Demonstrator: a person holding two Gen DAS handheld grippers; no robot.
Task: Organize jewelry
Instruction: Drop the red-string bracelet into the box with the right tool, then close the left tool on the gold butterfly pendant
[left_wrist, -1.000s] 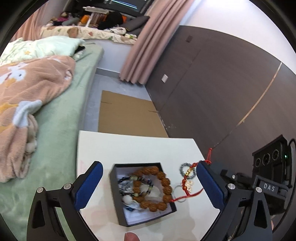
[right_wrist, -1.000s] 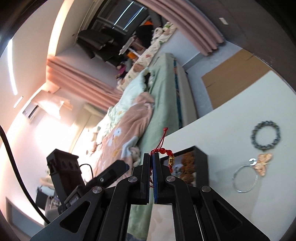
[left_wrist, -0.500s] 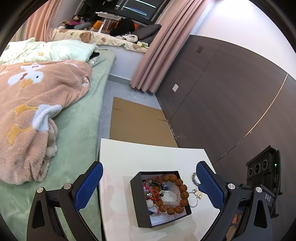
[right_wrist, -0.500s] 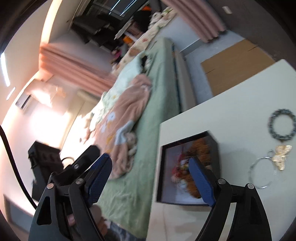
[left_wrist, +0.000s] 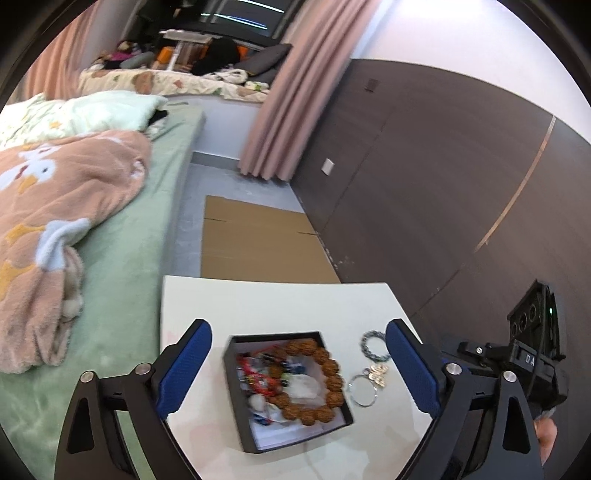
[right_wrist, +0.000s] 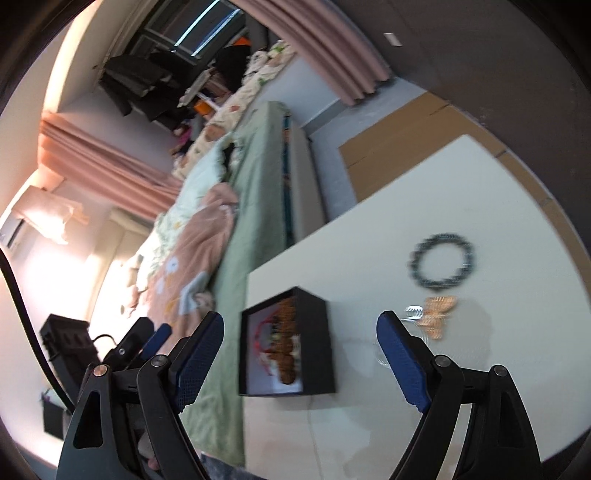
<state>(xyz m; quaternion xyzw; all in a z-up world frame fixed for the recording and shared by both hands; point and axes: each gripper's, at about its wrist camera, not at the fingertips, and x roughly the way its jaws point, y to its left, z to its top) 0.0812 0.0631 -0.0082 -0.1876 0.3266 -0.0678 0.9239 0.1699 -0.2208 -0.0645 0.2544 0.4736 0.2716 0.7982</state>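
Note:
A black jewelry box (left_wrist: 258, 439) stands on the white table (left_wrist: 273, 306). It holds a brown bead bracelet (left_wrist: 325, 380), a red cord charm (left_wrist: 255, 373) and other pieces. To its right lie a dark bead bracelet (left_wrist: 373, 345), a gold butterfly charm (left_wrist: 377, 372) and a silver ring (left_wrist: 362, 391). My left gripper (left_wrist: 297, 369) is open above the box. My right gripper (right_wrist: 301, 350) is open and empty, with the box (right_wrist: 314, 339) between its fingers; the dark bracelet (right_wrist: 441, 266) and butterfly (right_wrist: 437, 314) lie beyond.
A bed (left_wrist: 122, 236) with a green sheet and a peach blanket (left_wrist: 55, 206) runs along the table's left side. Flat cardboard (left_wrist: 255, 240) lies on the floor beyond the table. A dark wood wall (left_wrist: 424, 177) is on the right.
My right gripper opened and let the red cord charm go into the box, then swung toward the loose jewelry. My left gripper rose and drew back a little.

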